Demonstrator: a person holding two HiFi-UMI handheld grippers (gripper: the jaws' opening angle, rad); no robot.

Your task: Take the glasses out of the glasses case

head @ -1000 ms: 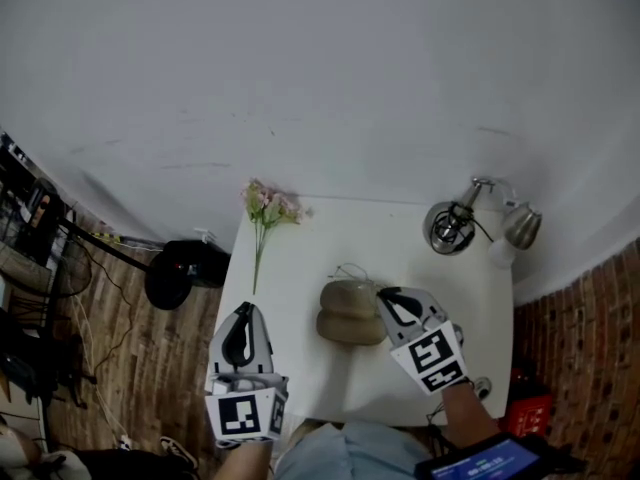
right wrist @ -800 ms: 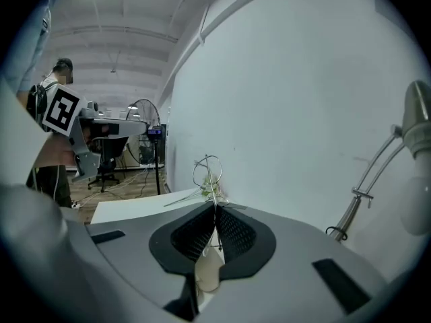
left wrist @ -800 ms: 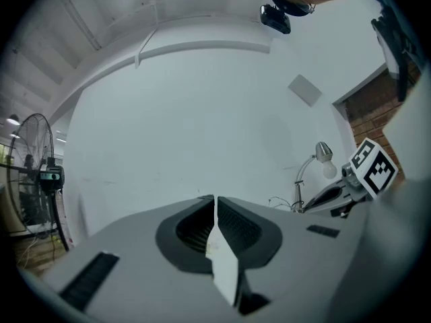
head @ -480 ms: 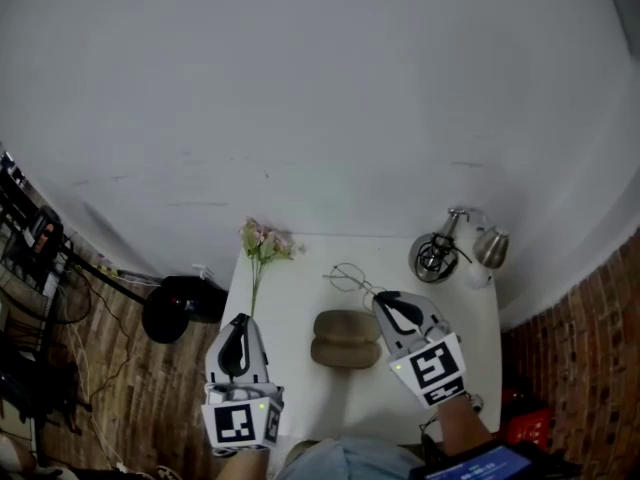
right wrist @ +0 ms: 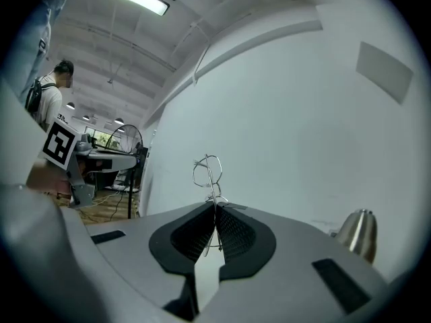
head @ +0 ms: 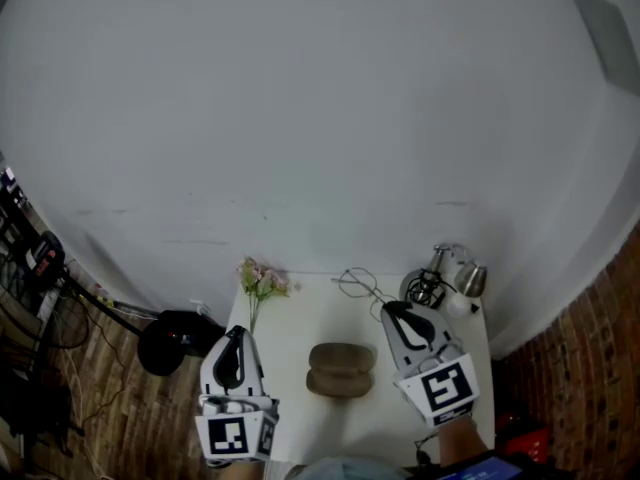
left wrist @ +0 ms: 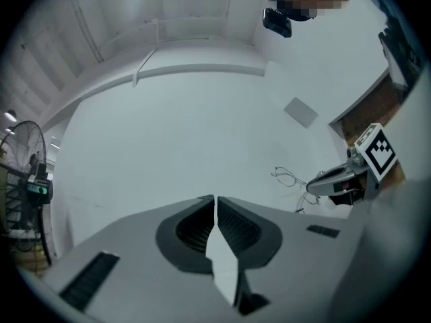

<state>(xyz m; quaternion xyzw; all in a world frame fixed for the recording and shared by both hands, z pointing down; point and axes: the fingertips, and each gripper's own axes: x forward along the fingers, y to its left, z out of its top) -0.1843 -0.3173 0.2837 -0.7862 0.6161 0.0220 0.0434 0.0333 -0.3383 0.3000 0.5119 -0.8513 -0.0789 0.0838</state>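
Glasses (head: 357, 285) risen in the right gripper (head: 395, 311), lenses indiscernible.

One brown oval glasses case (head: 340, 369), one pair of thin wire glasses (head: 358, 285), one pink flower sprig (head: 262, 280), two silvery metal lamp heads (head: 470, 280), two grey claws, the left claw (head: 237, 331) and right claw (head: 389, 309), and one white table (head: 287, 340).

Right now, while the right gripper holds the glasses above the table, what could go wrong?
1. The right gripper pinches the glasses only by thin wire; the frame may slip or bend.
2. They hang clear of the glasses case, so a slip would likely drop them onto the table.
3. A shiny metal object stands nearby; a swing might hit it.
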